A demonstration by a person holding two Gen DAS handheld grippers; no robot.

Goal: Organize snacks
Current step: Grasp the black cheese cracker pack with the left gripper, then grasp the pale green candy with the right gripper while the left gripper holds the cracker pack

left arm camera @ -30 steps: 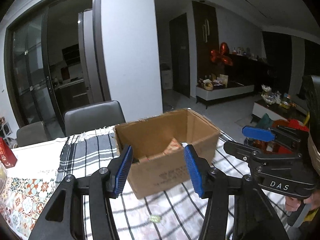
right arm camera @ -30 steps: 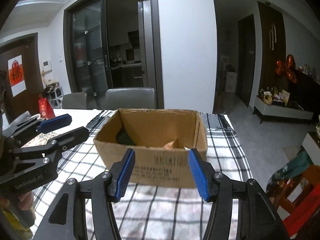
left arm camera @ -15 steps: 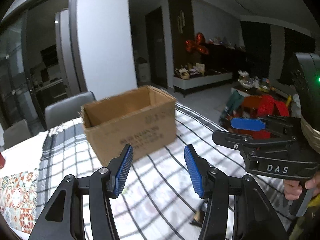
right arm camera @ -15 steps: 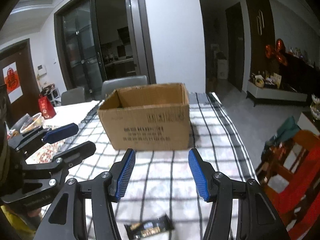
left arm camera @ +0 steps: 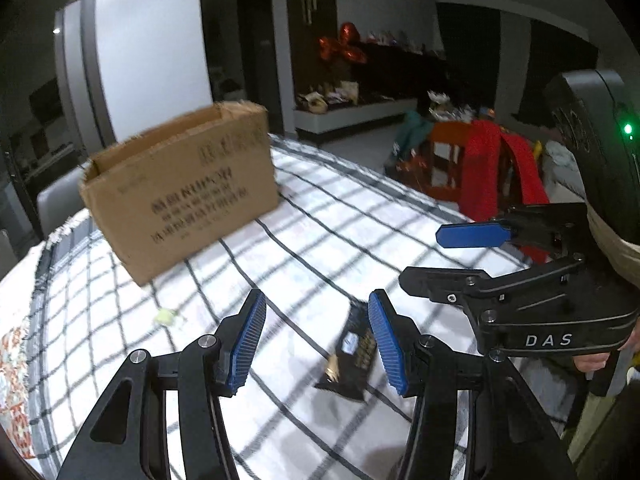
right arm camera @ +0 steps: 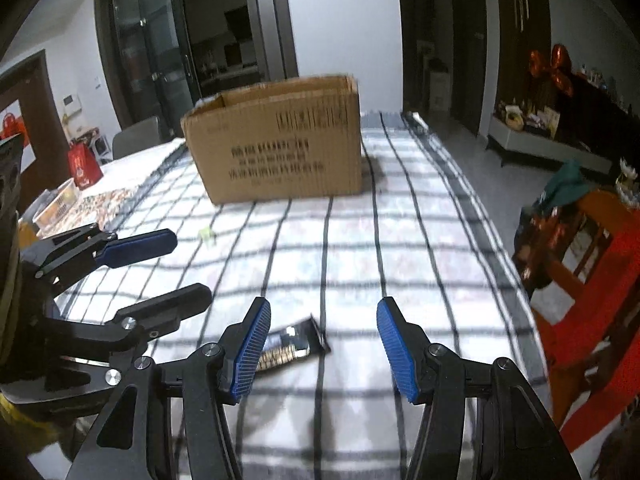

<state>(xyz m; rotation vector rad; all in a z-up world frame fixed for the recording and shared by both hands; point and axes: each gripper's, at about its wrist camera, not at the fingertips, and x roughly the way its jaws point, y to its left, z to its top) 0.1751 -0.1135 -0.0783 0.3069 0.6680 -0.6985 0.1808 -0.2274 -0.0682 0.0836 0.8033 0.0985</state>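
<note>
On the checked tablecloth (right arm camera: pixel 400 248), a dark snack packet (right arm camera: pixel 292 346) lies flat near the front edge, well apart from the open cardboard box (right arm camera: pixel 280 148) farther back. Left gripper (left arm camera: pixel 316 338) and right gripper (right arm camera: pixel 324 346) hover above the packet, both spread, holding nothing.

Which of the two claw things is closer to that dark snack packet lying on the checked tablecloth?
Hard to call. The dark snack packet lies flat just beside the left gripper's right fingertip and just beside the right gripper's left fingertip. Both are open, neither touching it.
</note>
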